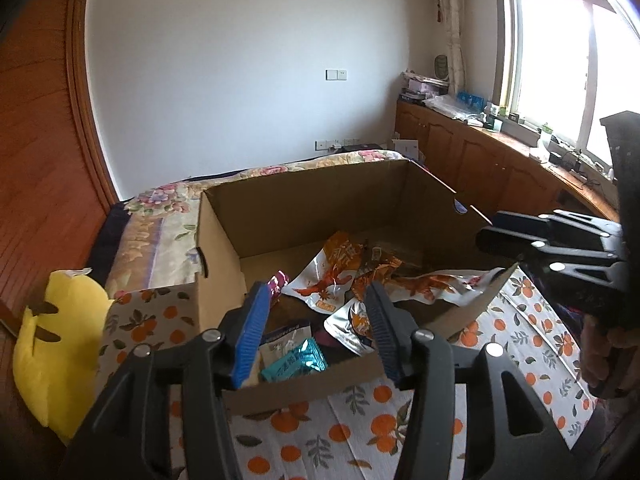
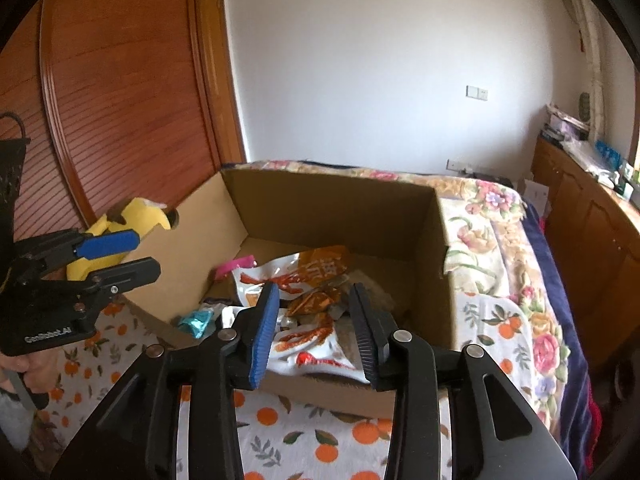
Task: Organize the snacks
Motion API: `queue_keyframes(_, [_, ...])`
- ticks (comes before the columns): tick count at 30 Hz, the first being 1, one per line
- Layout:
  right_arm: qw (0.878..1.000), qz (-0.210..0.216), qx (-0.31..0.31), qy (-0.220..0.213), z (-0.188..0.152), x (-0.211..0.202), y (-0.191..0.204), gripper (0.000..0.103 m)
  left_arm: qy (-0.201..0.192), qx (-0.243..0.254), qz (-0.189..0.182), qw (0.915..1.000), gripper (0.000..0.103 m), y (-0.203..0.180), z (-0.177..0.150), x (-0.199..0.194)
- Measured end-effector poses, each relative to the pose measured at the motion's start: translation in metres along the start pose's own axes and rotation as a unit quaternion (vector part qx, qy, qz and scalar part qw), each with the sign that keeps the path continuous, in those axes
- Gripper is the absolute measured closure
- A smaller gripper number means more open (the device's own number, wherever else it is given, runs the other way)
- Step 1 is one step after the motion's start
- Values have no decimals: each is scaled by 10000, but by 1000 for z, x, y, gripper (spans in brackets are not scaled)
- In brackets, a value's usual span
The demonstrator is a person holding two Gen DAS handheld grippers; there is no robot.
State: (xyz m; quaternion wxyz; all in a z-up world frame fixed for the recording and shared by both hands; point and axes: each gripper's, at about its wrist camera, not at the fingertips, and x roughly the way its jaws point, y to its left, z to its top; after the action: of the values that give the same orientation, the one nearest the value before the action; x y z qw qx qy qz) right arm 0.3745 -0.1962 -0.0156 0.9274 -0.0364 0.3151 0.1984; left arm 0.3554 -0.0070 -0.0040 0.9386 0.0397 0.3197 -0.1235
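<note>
Both claws hover spread and empty above the cardboard box [image 1: 224,240], the left gripper [image 1: 316,336] with the teal packet [image 1: 296,364] at its 7 o'clock, the right gripper [image 2: 316,332] with orange-white snack bags [image 2: 308,344] between its fingers.

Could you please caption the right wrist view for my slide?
Open right gripper above a cardboard box of snack packets.

Daylight from the blown-out white window [image 1: 568,52] at upper right of the left wrist view; heavy glare there. White wall evenly lit. Inside of the brown cardboard box [image 1: 320,204] is shadowed and dim. Strong fisheye bending plus black vignette at corners. Frame edges soft, slight blur throughout.
</note>
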Motion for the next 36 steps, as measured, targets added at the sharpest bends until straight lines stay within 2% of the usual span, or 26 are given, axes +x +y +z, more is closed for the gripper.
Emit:
queue_keyframes(15, [9985,44,-7,-542,-22,-113,23,61,-452,-1,519,9976,49,-38,-20,-99])
queue_keyframes(30, [9960,-340,61,-821,-69,-186,51,35,-724,-21,726,9947,37,-70,-69,-168])
queue_keyframes(35, [9939,-540,117,-951,-80,-202,58,13,-854,-20,809,9931,33,-77,-80,-186])
queue_keyframes(36, [9936,-566,138,-965,-83,-205,59,12,-849,-30,825,9930,33,-78,-82,-188])
